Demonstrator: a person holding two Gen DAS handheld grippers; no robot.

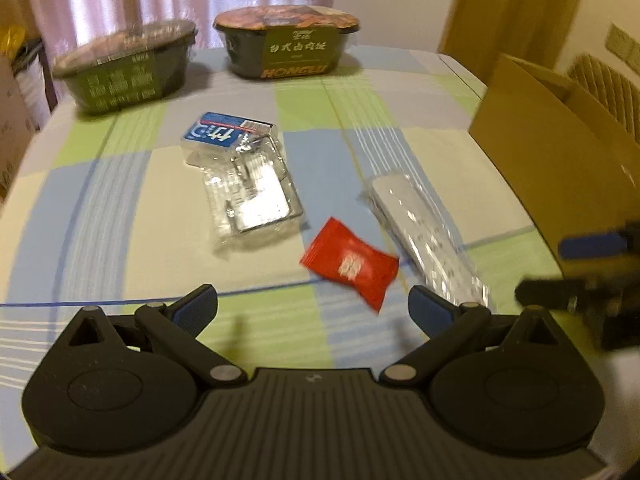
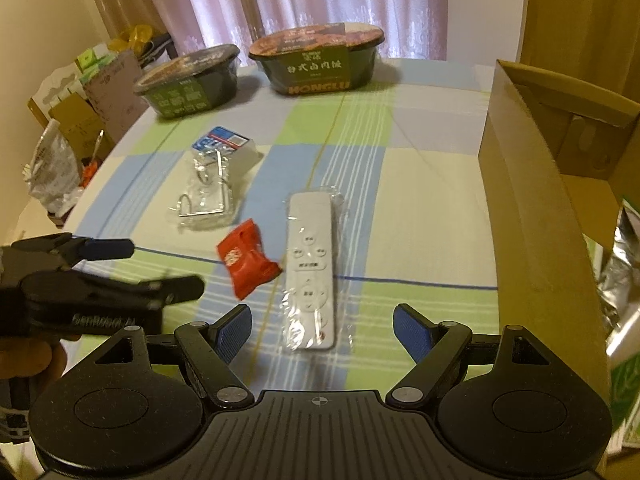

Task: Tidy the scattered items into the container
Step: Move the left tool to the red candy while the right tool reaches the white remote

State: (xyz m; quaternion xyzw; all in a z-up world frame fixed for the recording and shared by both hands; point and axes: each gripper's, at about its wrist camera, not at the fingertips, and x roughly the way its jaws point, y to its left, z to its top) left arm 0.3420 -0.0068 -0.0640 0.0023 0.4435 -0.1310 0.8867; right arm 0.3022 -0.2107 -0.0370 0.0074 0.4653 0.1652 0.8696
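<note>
Red against the checked tablecloth [image 2: 420, 184], the small snack packet [image 2: 247, 261] lay near the middle of the table, and I took it as my marker for everything else. Just beside it, toward the cardboard box [image 2: 532, 184], the white remote control [image 2: 310, 268] rested flat in its clear plastic sleeve. Beyond the packet, toward the curtains [image 2: 320, 0], lay a clear bag of metal hooks [image 2: 208, 184] with a blue label, not touching the packet. Farther back again, at the table's far edge, stood two dark green instant meal bowls [image 2: 320, 62], both upright and sealed. The box stood open at the table's edge, well apart from the packet past the remote; no scattered item could be seen inside it.

I held the left gripper [image 1: 312, 312] just short of the packet, its blue-padded fingers spread wide and empty. My right gripper [image 2: 322, 330] hovered over the near end of the remote, jaws likewise wide apart, gripping nothing. Part of a hand [image 2: 28, 360] showed behind the left gripper in the right wrist view.
</note>
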